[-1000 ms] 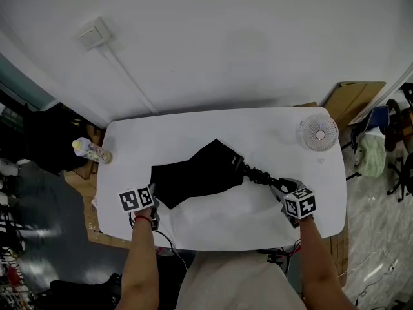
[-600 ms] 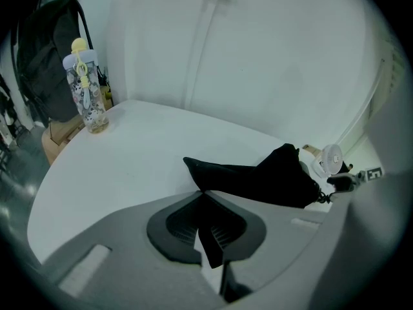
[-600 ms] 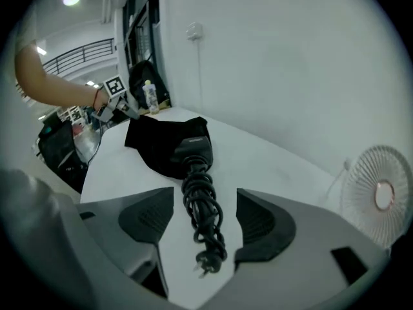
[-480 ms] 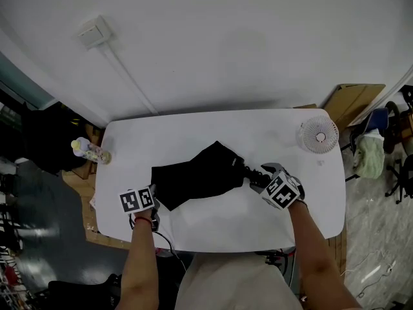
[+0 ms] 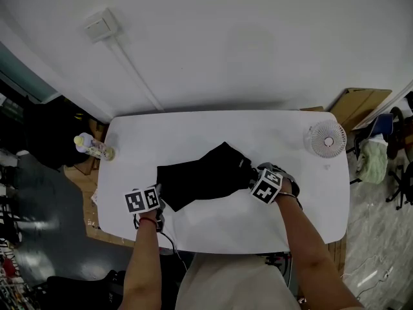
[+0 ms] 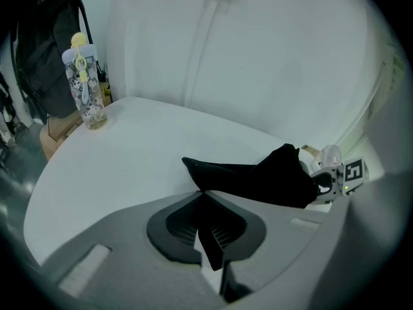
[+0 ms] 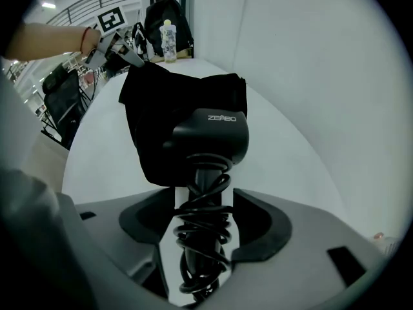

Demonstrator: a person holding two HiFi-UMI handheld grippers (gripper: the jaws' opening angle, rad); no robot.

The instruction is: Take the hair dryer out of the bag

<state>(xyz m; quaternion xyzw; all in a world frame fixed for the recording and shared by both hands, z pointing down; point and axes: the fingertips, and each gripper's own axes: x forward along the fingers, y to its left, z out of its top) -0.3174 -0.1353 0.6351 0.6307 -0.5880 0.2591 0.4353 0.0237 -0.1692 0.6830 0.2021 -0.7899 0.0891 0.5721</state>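
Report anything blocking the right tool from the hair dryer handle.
Nothing visible. The right tool, its jaws just opened, straddles the hair dryer at its cord-wrapped handle without pressing it. Only the bag, pinched by the left tool, covers its front.

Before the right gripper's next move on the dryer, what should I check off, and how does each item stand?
1. Left gripper shut on bag corner: ok.
2. Dryer handle between the right gripper jaws: ok.
3. Right gripper closed on handle: not ok; jaws have just been opening and stand apart from it.
4. Dryer fully out of bag: cannot tell; its front end is hidden.
5. Pull path free of fan: ok; it stands off at the table corner.
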